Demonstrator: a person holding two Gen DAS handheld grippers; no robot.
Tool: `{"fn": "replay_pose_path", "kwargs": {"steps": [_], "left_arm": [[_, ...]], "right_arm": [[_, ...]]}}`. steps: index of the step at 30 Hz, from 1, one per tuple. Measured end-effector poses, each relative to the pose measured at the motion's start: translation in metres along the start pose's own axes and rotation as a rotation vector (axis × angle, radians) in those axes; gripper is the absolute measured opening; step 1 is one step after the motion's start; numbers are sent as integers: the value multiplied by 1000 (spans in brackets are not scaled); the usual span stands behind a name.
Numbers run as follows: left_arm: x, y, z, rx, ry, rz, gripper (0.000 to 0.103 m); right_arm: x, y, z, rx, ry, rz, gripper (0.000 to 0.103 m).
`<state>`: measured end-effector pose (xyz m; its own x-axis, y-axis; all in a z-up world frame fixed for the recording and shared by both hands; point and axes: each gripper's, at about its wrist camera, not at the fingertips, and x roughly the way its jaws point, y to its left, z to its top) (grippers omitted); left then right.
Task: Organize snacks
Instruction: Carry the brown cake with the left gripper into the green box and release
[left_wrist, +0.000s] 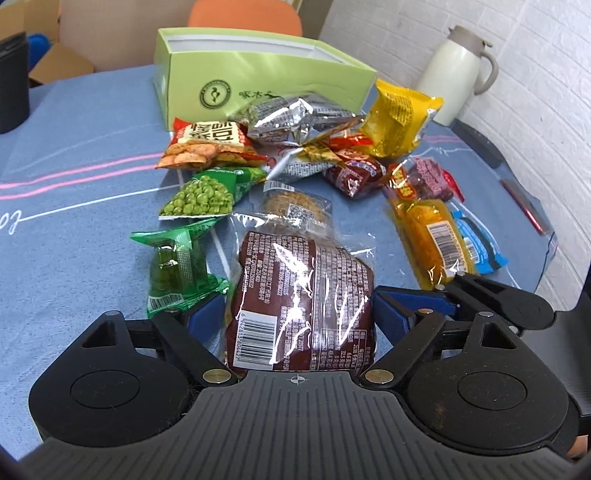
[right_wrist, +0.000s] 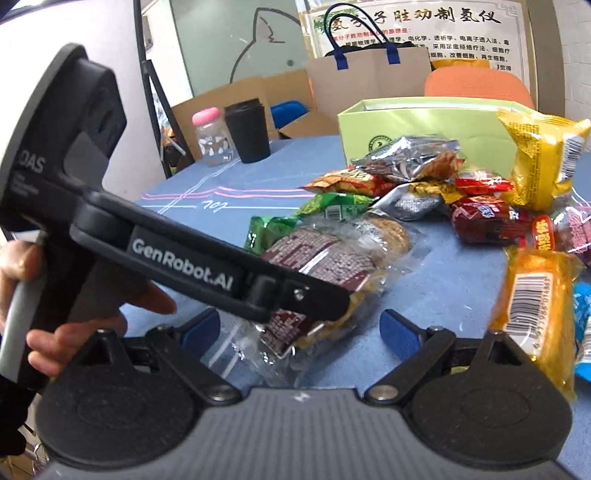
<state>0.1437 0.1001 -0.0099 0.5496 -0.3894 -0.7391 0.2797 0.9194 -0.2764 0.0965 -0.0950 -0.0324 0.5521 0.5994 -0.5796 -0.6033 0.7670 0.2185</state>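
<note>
left gripper (left_wrist: 299, 314) sits low centre of its view, blue fingers (left_wrist: 391, 314) on either side of the brown cake packet (left_wrist: 299, 295), a crinkly clear wrapper with a barcode; whether the pads press it, i can't tell. at middle left, a glossy green jelly pack (left_wrist: 177, 269) and a green pea bag (left_wrist: 207, 192) lie on the surface (left_wrist: 74, 221), a blue cloth with pink and white lines. above them, top centre, a pale green cardboard box (left_wrist: 258, 77), open-topped. crumpled silver foil packs (left_wrist: 295, 114) lie in front of it, a puffy yellow bag (left_wrist: 399, 118) further right, a cream jug (left_wrist: 458, 74) at the upper right by white brick. in the right wrist view, right gripper (right_wrist: 303, 328) has its fingers spread, nothing pinched, clear wrapper edge between them.
</note>
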Motion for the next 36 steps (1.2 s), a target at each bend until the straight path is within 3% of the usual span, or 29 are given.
{"fn": "replay_pose_path", "kwargs": {"steps": [2, 4, 9, 13, 17, 21, 27, 33, 36], "left_arm": [[0, -2, -3, -2, 2, -6, 70], [-3, -5, -9, 1, -15, -4, 67], [-25, -10, -10, -63, -36, -21, 63], [-55, -16, 18, -72, -148, -40, 64], [-63, -10, 73, -80, -243, -27, 64], [-45, 14, 147, -109, -280, -15, 64], [14, 50, 234, -159, -246, 46, 64], [76, 87, 267, -184, -170, 94, 65], [82, 94, 259, -181, -162, 145, 70]], "right_arm": [[1, 4, -2, -27, -11, -10, 89], [0, 9, -4, -53, -11, -19, 79], [-21, 14, 8, -73, -34, 10, 79], [-38, 19, 48, -160, -129, -10, 81], [-24, 5, 111, -265, -185, -45, 81], [17, -31, 183, -314, -160, -67, 81], [98, -84, 261, -295, -42, -57, 80], [167, -117, 289, -240, 63, -34, 79], [167, -124, 282, -206, 67, -29, 84]]}}
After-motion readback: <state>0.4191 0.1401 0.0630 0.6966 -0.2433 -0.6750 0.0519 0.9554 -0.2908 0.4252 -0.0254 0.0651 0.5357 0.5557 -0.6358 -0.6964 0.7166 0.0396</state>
